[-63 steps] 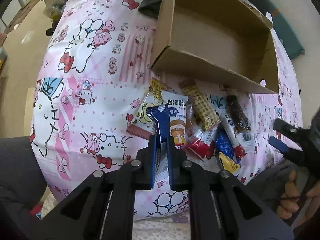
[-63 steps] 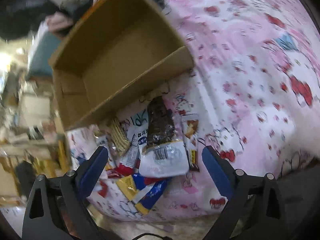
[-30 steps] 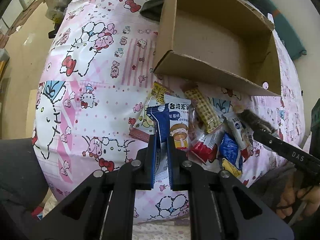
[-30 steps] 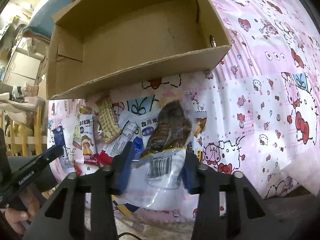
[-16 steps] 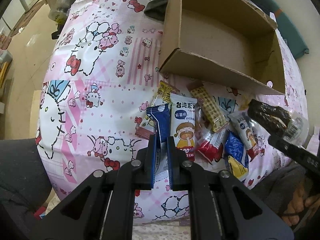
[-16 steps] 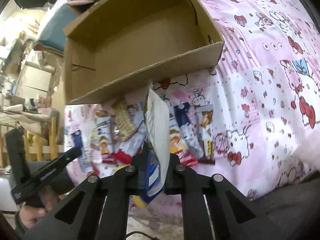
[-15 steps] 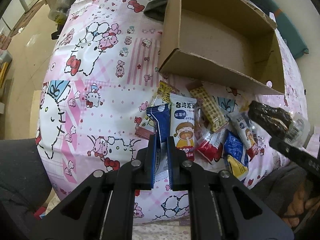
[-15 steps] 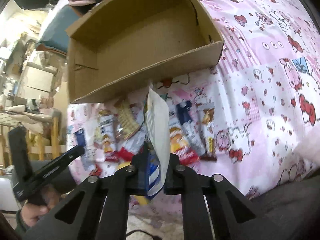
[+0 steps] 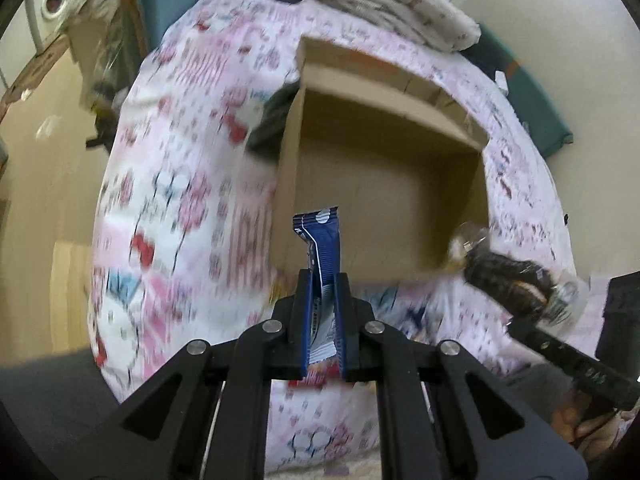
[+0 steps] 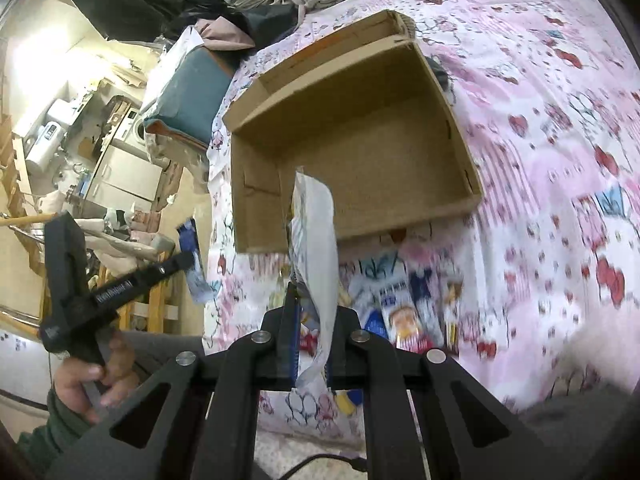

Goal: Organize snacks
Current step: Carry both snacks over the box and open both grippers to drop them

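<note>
**Both tongs loaded, box dead ahead**

Left gripper [image 9: 322,308] is pinching a blue snack packet [image 9: 322,240] by its lower end; right gripper [image 10: 310,332] clamps a clear-wrapped chocolate snack [image 10: 314,248]. Both look light, floppy and crinkly-slick, so I'd grip the sealed edge. The cardboard box [image 10: 400,224] sits just beyond the fingertips, with loose snacks [image 10: 404,316] below.

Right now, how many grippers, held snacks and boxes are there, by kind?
Grippers: 2, left gripper and right gripper
Held snacks: 2, blue packet and clear-wrapped dark snack
Cardboard box: 1
Total: 5
Loose snacks: too blurred to count.
</note>
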